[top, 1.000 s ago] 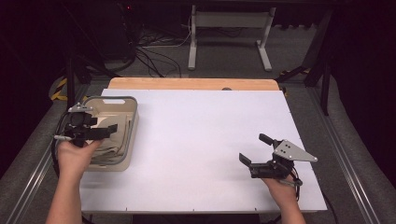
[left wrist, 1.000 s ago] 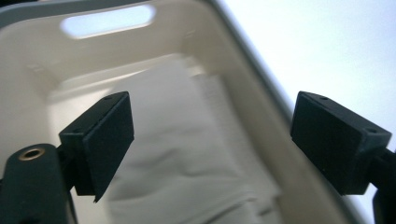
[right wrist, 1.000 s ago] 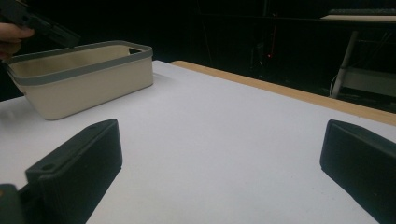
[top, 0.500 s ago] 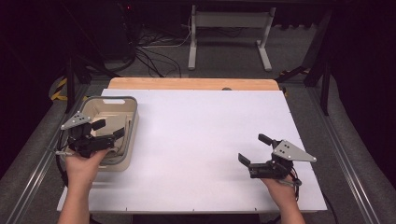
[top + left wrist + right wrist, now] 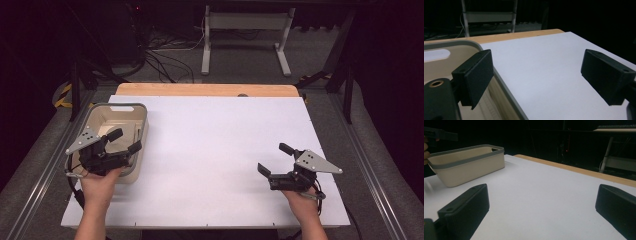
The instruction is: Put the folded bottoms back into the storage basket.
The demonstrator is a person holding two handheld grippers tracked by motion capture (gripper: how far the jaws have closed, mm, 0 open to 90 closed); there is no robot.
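Observation:
A beige plastic bin point(image 5: 125, 112) with a grey rim sits at the left of the white table top point(image 5: 215, 145). My left gripper point(image 5: 124, 141) hovers over the bin's near right corner, open, nothing between its jaws. In the left gripper view the bin's rim point(image 5: 499, 77) runs between the two jaws, one over the bin's inside and one over the table. My right gripper point(image 5: 275, 159) rests low at the near right of the table, open and empty. The right gripper view shows the bin point(image 5: 469, 165) far off to the left.
A wooden strip point(image 5: 205, 90) edges the table's far side. Beyond it stand a metal stand point(image 5: 245, 35) and cables on the floor. Metal rails point(image 5: 45, 165) run along both sides of the table.
My left gripper has pulled back toward me along the bin and now sits over its near right corner, turned to the right. The right gripper has stayed where it was.

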